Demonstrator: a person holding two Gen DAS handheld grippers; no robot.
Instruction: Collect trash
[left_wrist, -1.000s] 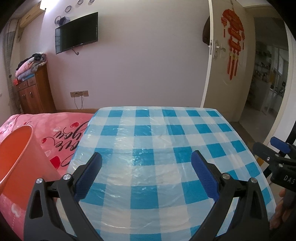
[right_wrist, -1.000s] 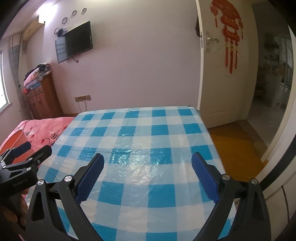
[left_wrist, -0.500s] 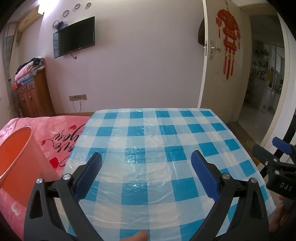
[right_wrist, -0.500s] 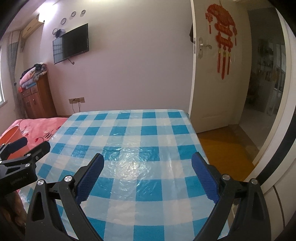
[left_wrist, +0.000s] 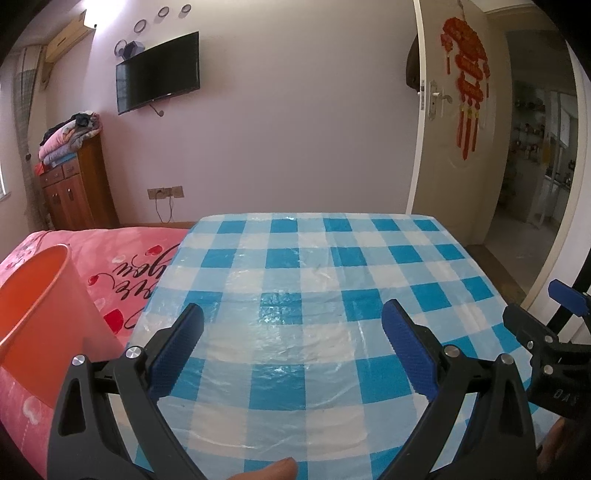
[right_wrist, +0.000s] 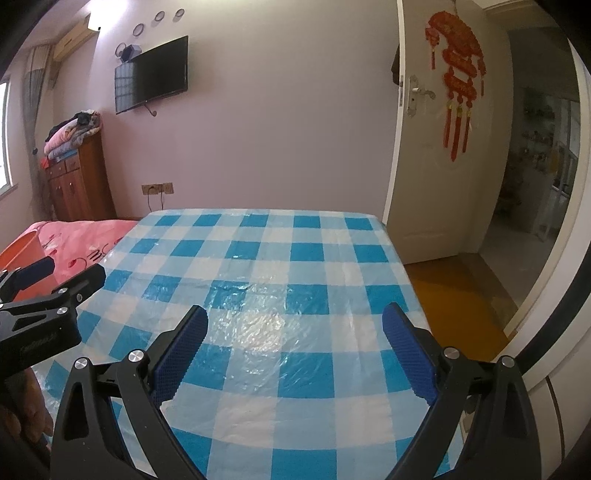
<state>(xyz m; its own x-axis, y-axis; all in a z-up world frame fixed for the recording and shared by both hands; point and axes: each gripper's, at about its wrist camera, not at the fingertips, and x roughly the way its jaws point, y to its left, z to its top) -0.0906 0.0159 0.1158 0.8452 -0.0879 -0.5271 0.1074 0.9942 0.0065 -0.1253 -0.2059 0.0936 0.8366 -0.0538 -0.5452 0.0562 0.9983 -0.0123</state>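
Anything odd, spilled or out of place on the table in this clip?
Nothing spilled or damaged. The odd part: the checked tablecloth shows no trash at all, only wrinkled clear plastic over it. Both grippers, left and right, hang open and hold nothing. The orange bin sits beside the table.

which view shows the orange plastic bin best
The left wrist view: the orange plastic bin fills its lower left, rim and wall visible. The right wrist view catches only a sliver behind the left gripper.
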